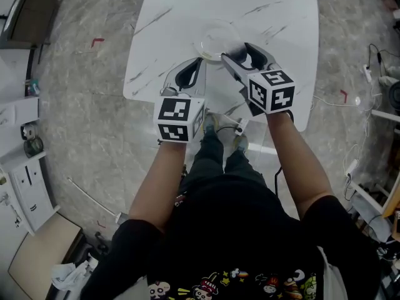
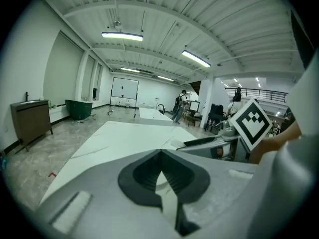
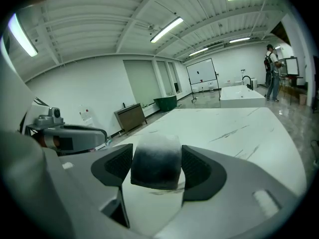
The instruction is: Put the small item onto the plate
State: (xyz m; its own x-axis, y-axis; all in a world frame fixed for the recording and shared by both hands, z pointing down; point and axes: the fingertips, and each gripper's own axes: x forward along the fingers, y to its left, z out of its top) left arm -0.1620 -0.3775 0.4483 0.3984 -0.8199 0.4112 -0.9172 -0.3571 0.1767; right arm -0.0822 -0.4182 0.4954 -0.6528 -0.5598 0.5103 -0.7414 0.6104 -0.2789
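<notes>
Grip first: the right tongs (image 3: 157,167) (image 1: 236,52) are closed on the small item (image 3: 155,156), a stubby block (dark grey through the body, paler and fuzzy at the top). It is pinched upright between the two black pads (image 3: 198,171), which press on it from either side.

From the head view the right tongs reach out over the white marbled tabletop (image 1: 181,11), with their tips at the near right rim of the clear plate (image 1: 206,37). I cannot tell whether the small item is above that rim or just short of it, since the tongs cover it from above. The plate lies toward the tabletop's near edge, roughly midway between the left and right edges.

The left tongs (image 1: 194,69) (image 2: 159,153) are just beside the plate's near left side, above the strip of tabletop along the near edge. Their jaws are drawn together, tips meeting, with nothing between them.

Both tongs point away from the person, side by side and apart. In the left gripper view the right tongs' marker cube (image 2: 251,123) shows at the right.
</notes>
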